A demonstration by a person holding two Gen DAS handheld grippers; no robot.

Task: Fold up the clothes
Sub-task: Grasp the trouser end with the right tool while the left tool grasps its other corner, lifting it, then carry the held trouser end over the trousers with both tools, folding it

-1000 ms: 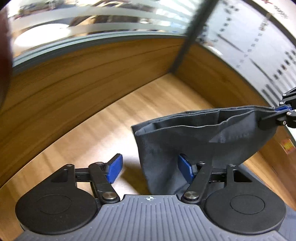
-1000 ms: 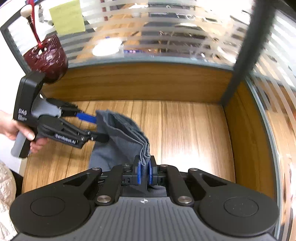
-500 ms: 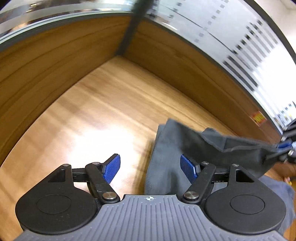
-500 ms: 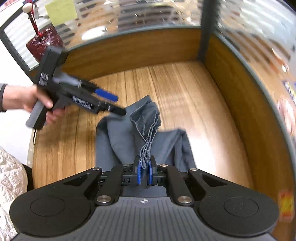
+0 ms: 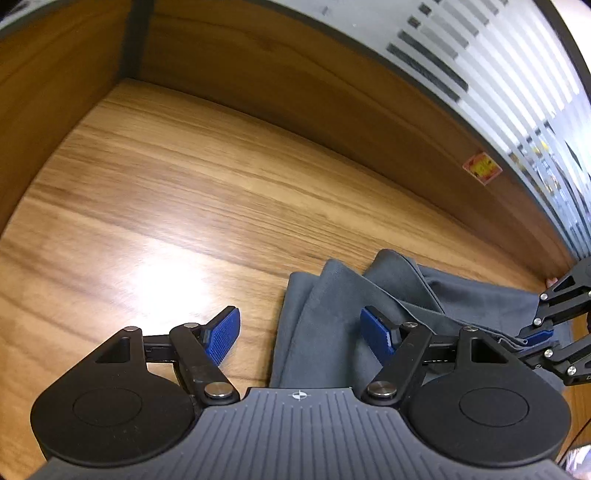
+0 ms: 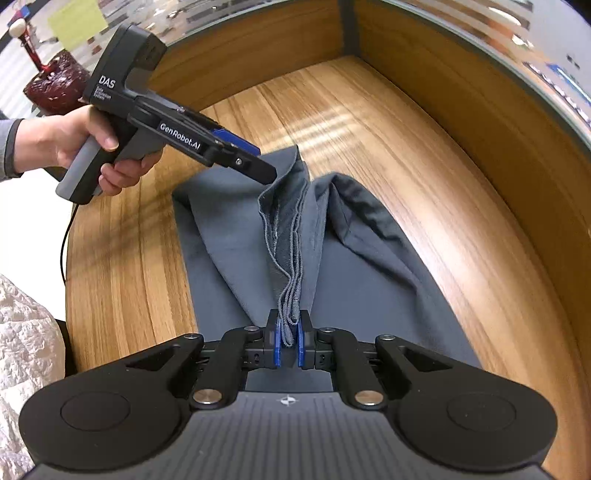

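A dark grey garment (image 6: 369, 280) lies lengthwise on the wooden desk (image 6: 424, 177), and its stitched hem rises in a bunched ridge. My right gripper (image 6: 289, 338) is shut on the near end of that hem. A hand holds my left gripper (image 6: 266, 164) over the garment's far end, its lower finger touching the raised corner. In the left wrist view my left gripper (image 5: 301, 332) stands open. The grey garment (image 5: 325, 325) runs under its right pad, with bare wood under its left pad. The right gripper (image 5: 532, 338) pinches the cloth at the far right.
Wooden partition walls (image 5: 295, 74) topped with frosted glass close the desk's back and right sides. A dark red ornament (image 6: 51, 85) and a yellow note (image 6: 77, 18) sit beyond the left wall. A pale quilted garment on the person (image 6: 26, 332) and a black cable (image 6: 64, 251) are at the left edge.
The garment hung between the grippers; now it has come down onto the desk. My right gripper lowered with the hem still in it. My left gripper stayed open and swung over the cloth's end.
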